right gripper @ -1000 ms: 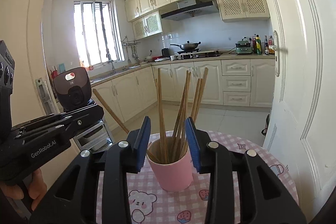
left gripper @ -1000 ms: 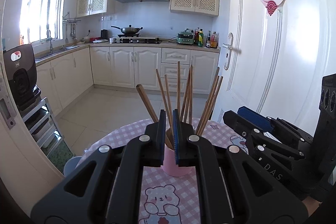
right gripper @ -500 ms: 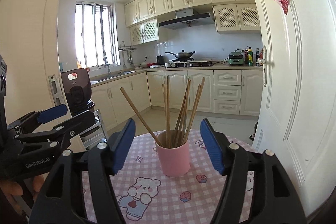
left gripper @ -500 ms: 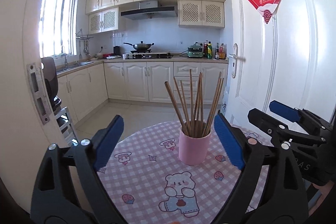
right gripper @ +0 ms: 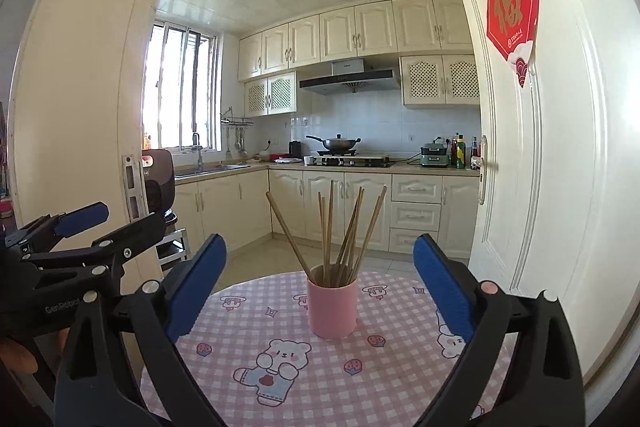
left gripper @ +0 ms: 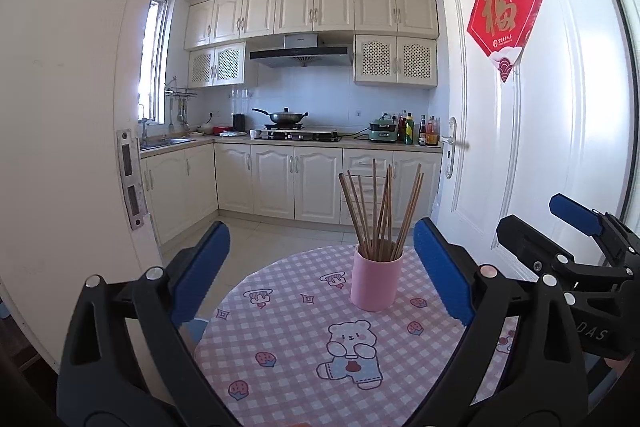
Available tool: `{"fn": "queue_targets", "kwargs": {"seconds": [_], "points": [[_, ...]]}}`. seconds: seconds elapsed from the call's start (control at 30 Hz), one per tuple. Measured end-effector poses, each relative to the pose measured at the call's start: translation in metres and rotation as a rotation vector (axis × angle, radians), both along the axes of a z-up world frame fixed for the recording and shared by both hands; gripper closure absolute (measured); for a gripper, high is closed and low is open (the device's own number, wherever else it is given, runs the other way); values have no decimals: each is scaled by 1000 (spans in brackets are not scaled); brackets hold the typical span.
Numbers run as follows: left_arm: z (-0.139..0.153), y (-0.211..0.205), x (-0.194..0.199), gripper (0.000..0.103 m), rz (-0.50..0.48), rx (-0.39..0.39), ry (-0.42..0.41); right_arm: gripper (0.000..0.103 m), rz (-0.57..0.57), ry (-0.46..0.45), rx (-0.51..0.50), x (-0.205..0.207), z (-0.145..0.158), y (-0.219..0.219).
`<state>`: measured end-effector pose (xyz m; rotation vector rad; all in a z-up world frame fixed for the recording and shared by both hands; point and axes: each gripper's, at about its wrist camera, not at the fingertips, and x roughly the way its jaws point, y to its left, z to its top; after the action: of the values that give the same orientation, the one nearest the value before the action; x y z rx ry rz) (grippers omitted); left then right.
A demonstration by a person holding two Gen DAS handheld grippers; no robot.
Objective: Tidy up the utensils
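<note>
A pink cup (left gripper: pixel 376 281) stands upright on a round table with a pink checked cloth (left gripper: pixel 288 347). Several brown chopsticks (left gripper: pixel 378 211) stand in the cup, fanned out. The cup (right gripper: pixel 332 307) and chopsticks (right gripper: pixel 340 231) also show in the right wrist view. My left gripper (left gripper: pixel 320 271) is wide open and empty, held back from the cup. My right gripper (right gripper: pixel 320 283) is wide open and empty, also back from the cup. Each gripper shows in the other's view, the right one (left gripper: pixel 576 227) and the left one (right gripper: pixel 80 223).
A white door (left gripper: pixel 520 107) with a red decoration stands open just right of the table. A white door frame (left gripper: pixel 80 107) rises at the left. The kitchen with cabinets and a stove (left gripper: pixel 304 135) lies beyond the table.
Both grippers have opened wide and pulled back from the cup. One second ago the left jaws were nearly shut at the chopsticks; now all chopsticks stand free in the cup.
</note>
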<state>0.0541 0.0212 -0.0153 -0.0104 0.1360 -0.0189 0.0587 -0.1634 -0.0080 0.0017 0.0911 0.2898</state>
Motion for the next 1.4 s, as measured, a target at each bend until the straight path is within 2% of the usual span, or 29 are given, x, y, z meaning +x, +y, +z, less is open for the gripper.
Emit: {"fn": "queue_targets", "kwargs": {"seconds": [0.13, 0.27, 0.57, 1.4], "points": [[-1, -1, -14, 12, 1, -1, -21, 9, -15, -12, -3, -12, 1, 0], [0, -5, -25, 12, 6, 30, -45, 8, -31, -22, -5, -20, -1, -2], [1, -16, -32, 10, 14, 70, -56, 8, -70, -51, -20, -35, -3, -5], [-2, -21, -34, 9, 8, 75, -69, 8, -58, -45, 13, -39, -7, -10]]}}
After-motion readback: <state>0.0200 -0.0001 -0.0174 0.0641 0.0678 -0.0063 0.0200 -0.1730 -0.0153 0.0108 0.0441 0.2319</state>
